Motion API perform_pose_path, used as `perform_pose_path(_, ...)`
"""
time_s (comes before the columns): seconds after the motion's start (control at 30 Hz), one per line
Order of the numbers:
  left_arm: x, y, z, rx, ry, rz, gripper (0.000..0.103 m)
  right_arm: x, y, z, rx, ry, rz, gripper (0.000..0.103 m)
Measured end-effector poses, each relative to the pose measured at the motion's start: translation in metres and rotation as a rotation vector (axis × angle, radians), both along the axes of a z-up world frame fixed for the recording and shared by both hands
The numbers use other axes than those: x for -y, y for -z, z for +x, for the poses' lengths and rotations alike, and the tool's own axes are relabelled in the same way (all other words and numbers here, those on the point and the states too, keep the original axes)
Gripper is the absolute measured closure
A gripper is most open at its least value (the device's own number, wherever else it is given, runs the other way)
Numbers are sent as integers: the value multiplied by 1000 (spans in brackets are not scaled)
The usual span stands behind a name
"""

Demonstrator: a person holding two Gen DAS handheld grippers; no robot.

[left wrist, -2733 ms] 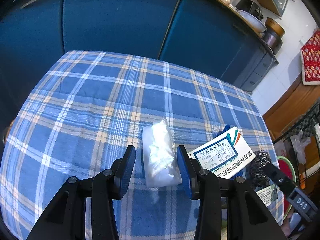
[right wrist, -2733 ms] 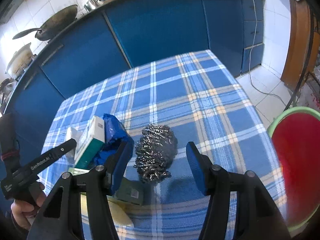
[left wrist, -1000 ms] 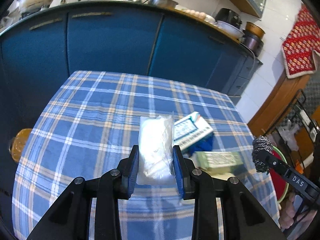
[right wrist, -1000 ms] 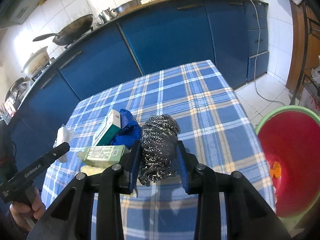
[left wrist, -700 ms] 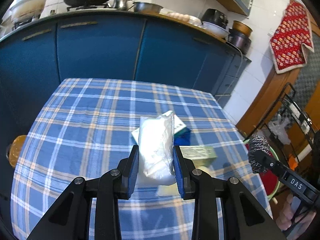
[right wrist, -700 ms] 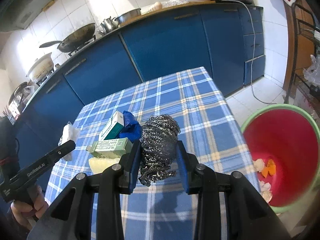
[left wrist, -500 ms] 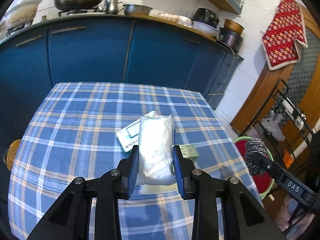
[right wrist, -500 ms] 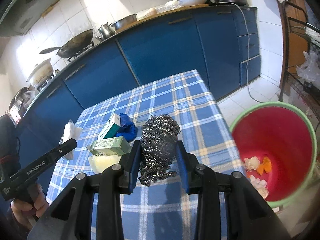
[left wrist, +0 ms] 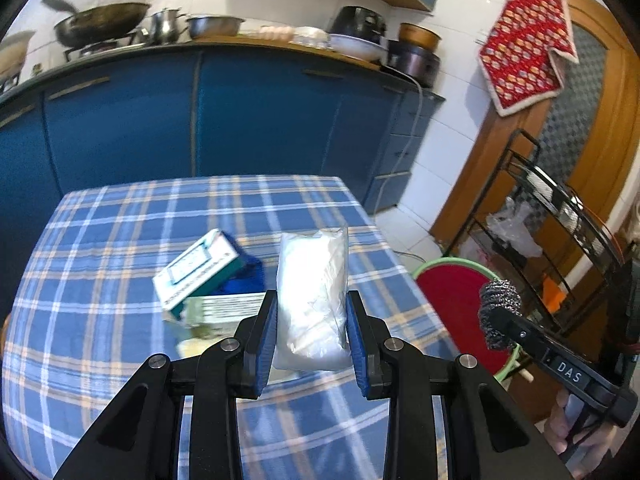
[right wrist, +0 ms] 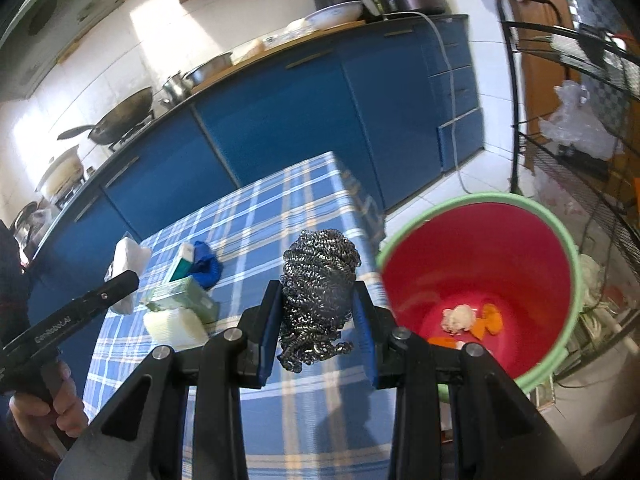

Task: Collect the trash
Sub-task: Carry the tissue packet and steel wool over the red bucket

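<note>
Holding a steel scrubber, the right gripper hangs just left of the red bin (the nearer hand). The left gripper squeezes a white bag over the table, farther from the red bin.

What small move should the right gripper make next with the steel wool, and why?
Probably carry it a little further right, over the red bin, before opening. The right gripper is shut on the steel wool, which hangs over the table edge, beside the bin's rim, not above its opening.
</note>
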State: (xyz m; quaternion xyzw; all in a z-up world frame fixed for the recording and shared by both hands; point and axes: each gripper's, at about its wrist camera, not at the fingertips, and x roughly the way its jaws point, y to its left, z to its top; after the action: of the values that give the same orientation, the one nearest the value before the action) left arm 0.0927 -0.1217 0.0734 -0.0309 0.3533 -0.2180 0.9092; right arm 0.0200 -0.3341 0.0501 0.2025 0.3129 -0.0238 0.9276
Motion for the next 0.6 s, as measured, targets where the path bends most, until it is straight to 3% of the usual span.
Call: perform_pose_path(0.6,116,8,-16,-19,272,32,70,74,17,-39,-31,189,40,66)
